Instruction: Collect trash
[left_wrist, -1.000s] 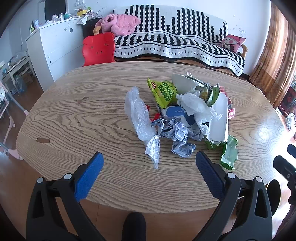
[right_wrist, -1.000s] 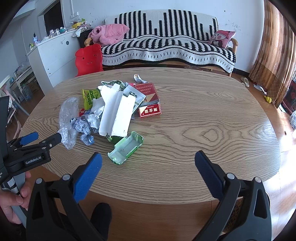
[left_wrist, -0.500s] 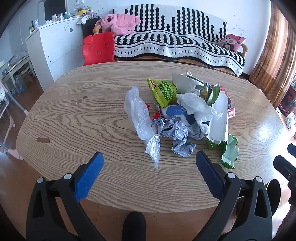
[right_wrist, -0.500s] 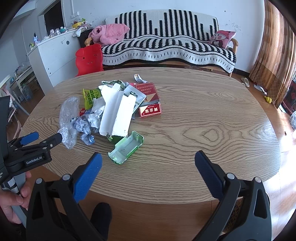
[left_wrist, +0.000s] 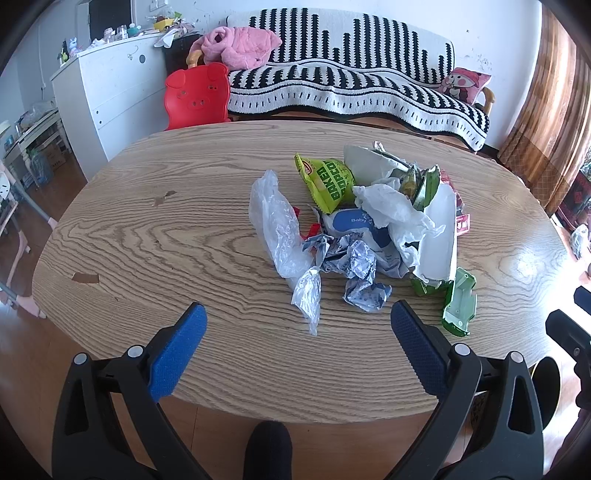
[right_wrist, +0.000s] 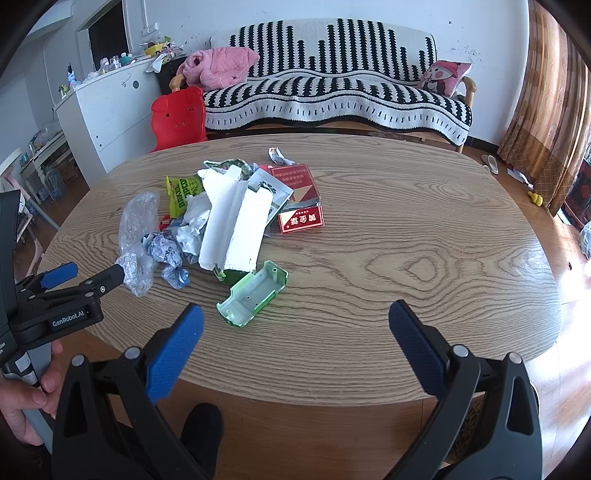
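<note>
A heap of trash lies on the oval wooden table (left_wrist: 166, 240): a clear plastic bag (left_wrist: 279, 229), a green popcorn bag (left_wrist: 328, 181), crumpled blue-white paper (left_wrist: 360, 273), white cardboard (left_wrist: 437, 236) and a green plastic tray (left_wrist: 460, 302). My left gripper (left_wrist: 297, 347) hangs open over the near table edge, just short of the clear bag's tail. In the right wrist view the white cardboard (right_wrist: 236, 221), green tray (right_wrist: 255, 291) and a red box (right_wrist: 301, 219) show. My right gripper (right_wrist: 295, 345) is open and holds nothing, right of the tray.
A striped sofa (right_wrist: 332, 92) with a pink blanket (right_wrist: 218, 64) stands behind the table, with a red pig-shaped chair (left_wrist: 197, 94) and a white cabinet (left_wrist: 110, 92) to the left. A hand (right_wrist: 22, 402) holds the left gripper's handle at lower left. Curtains (right_wrist: 550, 110) hang at right.
</note>
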